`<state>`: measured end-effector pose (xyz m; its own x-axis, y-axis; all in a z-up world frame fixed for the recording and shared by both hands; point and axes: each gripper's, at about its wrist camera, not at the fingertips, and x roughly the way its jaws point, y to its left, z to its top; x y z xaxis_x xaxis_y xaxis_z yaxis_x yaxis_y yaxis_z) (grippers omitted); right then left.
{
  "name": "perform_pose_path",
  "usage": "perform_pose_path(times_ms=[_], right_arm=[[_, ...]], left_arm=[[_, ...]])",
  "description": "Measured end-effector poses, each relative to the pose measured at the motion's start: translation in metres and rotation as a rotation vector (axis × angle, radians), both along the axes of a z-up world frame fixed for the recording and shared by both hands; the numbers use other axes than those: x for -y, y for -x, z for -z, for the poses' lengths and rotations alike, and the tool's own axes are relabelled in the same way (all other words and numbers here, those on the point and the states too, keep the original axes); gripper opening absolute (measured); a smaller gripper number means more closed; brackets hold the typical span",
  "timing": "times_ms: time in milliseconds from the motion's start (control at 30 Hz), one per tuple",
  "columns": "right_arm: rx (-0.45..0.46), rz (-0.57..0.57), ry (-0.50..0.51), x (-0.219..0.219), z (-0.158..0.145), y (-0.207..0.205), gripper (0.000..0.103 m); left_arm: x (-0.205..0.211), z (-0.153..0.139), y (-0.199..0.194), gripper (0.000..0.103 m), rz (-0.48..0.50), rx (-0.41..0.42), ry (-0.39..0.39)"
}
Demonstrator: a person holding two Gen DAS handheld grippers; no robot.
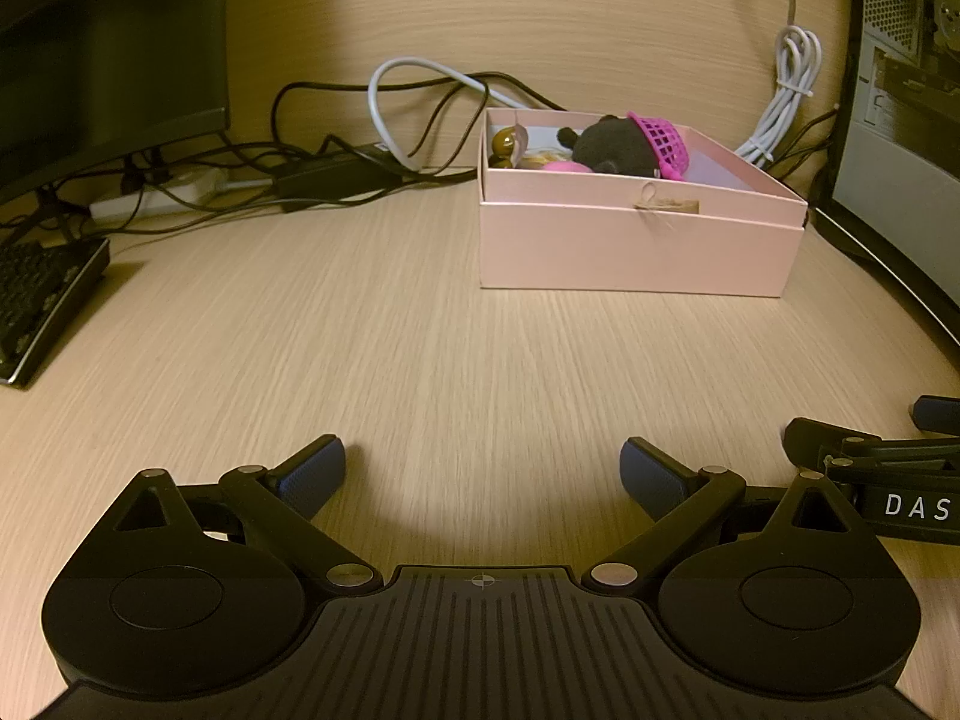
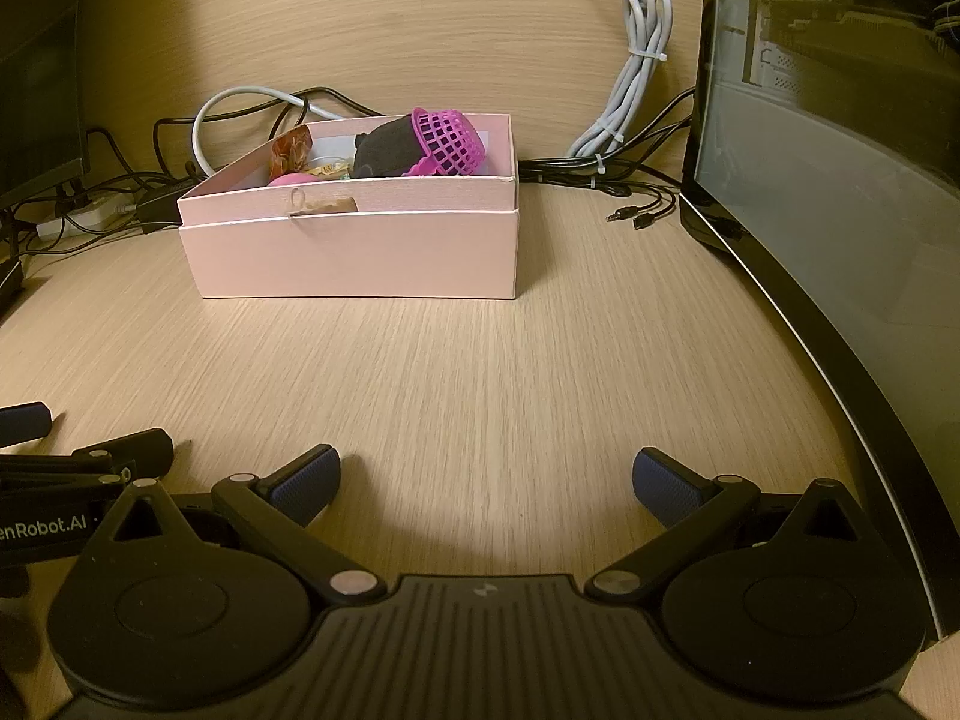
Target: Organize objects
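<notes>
A pink box stands on the wooden desk, ahead and right of my left gripper, which is open and empty, low over the desk. In the box lie a dark plush toy, a magenta mesh basket, a pink round thing and brown beads. The right wrist view shows the same box, with the plush and basket, ahead and left of my right gripper, which is open and empty. The two grippers are side by side, well short of the box.
A keyboard and a monitor stand at the left. Tangled cables and a power strip lie behind the box. A computer case stands at the right, with a bundled white cable and loose plugs beside it.
</notes>
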<state>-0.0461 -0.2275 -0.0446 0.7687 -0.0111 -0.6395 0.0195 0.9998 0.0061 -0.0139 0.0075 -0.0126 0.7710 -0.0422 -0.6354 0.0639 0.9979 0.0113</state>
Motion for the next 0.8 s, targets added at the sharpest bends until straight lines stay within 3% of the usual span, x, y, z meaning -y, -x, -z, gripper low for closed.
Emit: perform_pose_path(times_ms=[800], right_arm=[[-0.001,0.0,0.0,0.0003,0.0002,-0.0003,0.103]], left_arm=[[0.0012,0.0004,-0.0005,0.101,0.007,-0.002,-0.004]])
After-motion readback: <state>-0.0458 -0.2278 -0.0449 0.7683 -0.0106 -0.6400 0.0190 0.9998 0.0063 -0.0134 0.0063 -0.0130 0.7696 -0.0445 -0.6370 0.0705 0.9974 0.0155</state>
